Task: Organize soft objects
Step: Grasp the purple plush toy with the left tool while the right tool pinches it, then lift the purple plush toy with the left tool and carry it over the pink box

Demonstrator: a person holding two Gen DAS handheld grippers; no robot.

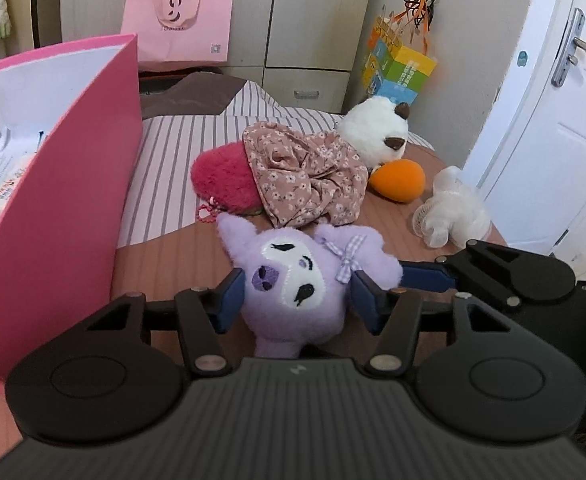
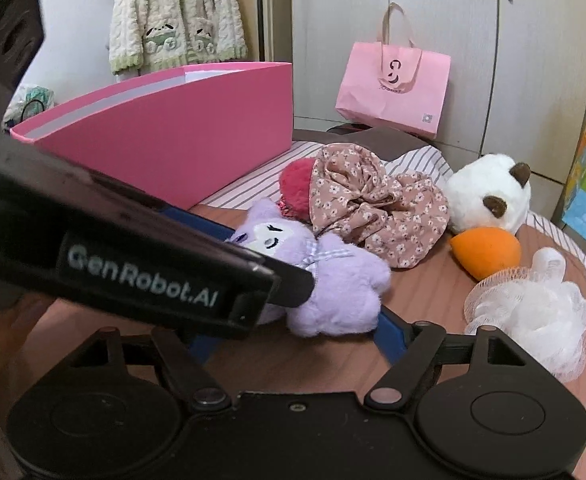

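1. Two claws are working one toy! Far left first: the tall pink box stands open-topped on the left edge of the counter, well clear of the action.
2. Near centre, the purple plush lies face-up on the brown counter, just right of the box.
3. The left claw has it: blue pads sit against both sides of the plush's head, a firm pinch.
4. The right claw comes in from the right with its jaws spread wide, nothing squeezed; the plush's body lies just ahead of its tips.
5. Farther back, a red fluffy toy touches the floral fabric bunched to its right.
6. Farther right, the white plush rests behind an orange sponge, the two touching.
7. Rightmost, a white mesh puff sits near the counter's right edge.
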